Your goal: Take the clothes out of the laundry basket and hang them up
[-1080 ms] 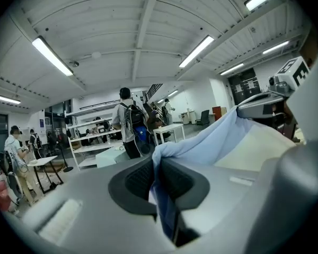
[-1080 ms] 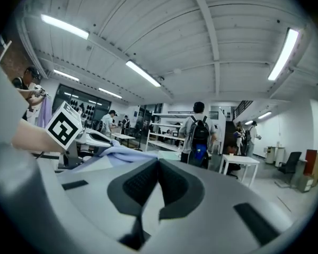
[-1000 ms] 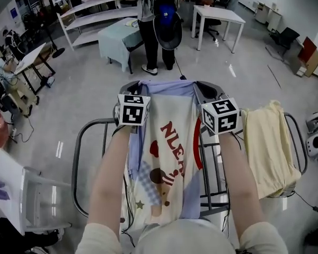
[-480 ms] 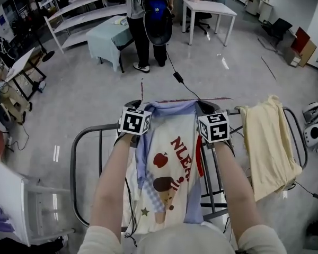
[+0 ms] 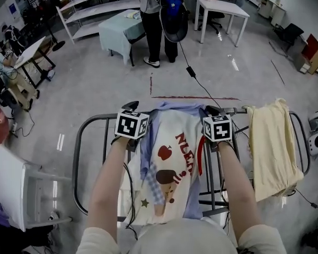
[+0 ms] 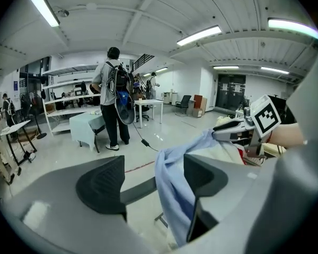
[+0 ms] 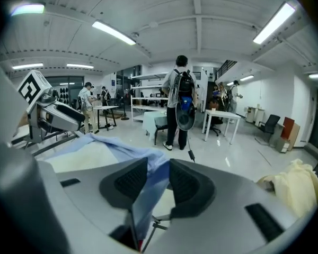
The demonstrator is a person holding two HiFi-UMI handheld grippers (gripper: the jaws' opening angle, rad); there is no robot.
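printed t-shirt [image 5: 172, 157] lowered onto the drying rack [image 5: 98, 118] since a second ago; left gripper [image 6: 148, 180] jaws just opened wide, its blue cloth [image 6: 172, 194] slack against one jaw, right gripper [image 7: 159, 181] jaws just opened partway, cloth loose between them, so this one looks hung.

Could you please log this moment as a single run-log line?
stage: printed T-shirt draped over drying rack | left tool: jaws just opening wide, T-shirt loose between | right tool: jaws just opening, T-shirt between
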